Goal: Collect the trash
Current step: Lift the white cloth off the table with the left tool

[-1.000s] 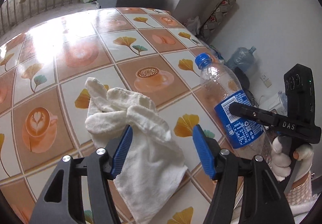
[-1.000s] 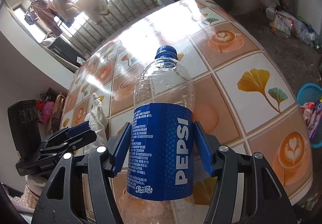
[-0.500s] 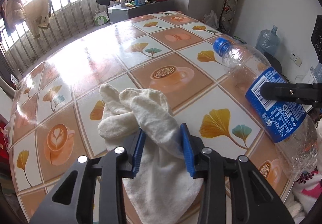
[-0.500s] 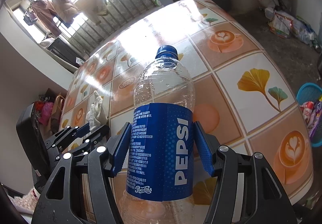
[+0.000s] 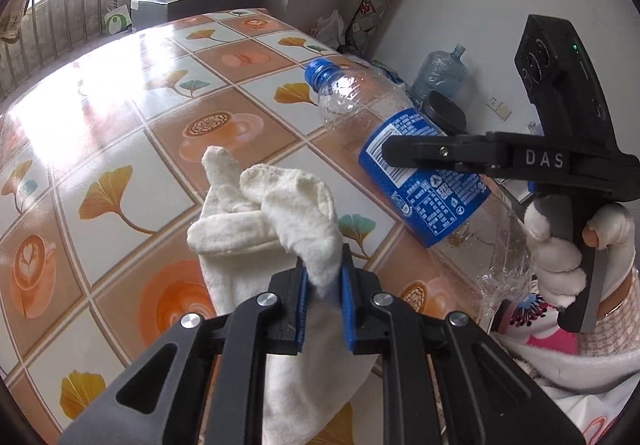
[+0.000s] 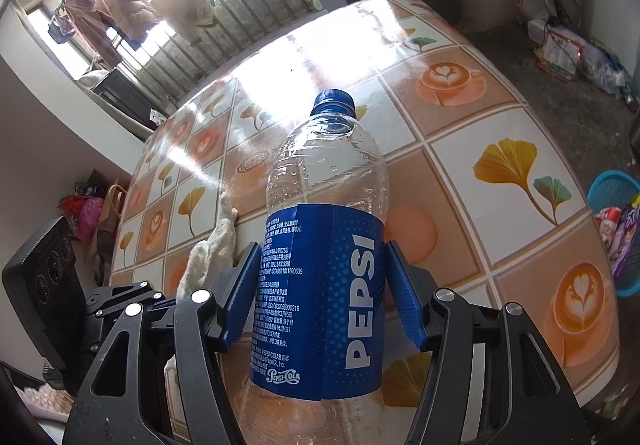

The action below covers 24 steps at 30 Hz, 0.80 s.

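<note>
While left tongs pinch cloth, right view shows bottle.

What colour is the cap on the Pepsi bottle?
Blue, the cap on the Pepsi bottle; clearest in the right wrist view.

I see the cloth on the table at frame centre, the bottle right of it, a basket on the floor at right.

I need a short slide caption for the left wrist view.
Left gripper pinches a white cloth while the right gripper holds a Pepsi bottle.
</note>
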Each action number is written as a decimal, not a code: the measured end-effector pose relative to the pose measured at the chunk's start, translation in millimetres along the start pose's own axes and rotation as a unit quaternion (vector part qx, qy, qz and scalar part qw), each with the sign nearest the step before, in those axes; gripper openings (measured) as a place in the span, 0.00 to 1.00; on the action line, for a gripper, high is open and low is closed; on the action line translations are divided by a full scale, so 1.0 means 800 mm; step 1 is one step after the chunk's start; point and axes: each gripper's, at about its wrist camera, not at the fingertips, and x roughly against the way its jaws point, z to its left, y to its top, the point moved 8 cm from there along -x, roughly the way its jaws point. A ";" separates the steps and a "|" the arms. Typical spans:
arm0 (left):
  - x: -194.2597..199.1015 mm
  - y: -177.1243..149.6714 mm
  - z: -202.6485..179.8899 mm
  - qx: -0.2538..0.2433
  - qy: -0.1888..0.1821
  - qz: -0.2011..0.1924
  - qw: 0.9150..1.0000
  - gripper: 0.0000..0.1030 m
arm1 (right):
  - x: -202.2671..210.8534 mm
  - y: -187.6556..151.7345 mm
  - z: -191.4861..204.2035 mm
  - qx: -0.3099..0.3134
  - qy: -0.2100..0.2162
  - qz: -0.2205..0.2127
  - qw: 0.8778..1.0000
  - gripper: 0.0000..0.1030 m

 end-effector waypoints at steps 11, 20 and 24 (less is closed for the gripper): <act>0.007 0.004 0.028 0.032 0.042 0.000 0.999 0.28 | 0.000 0.000 0.000 0.002 -0.001 -0.002 1.000 0.56; 0.019 -0.002 0.024 -0.001 0.070 0.001 0.998 0.58 | 0.000 0.000 0.000 0.002 0.000 -0.002 1.000 0.56; 0.001 -0.014 0.013 -0.030 0.088 0.028 0.995 0.59 | 0.000 0.000 -0.001 0.003 -0.001 -0.002 1.000 0.56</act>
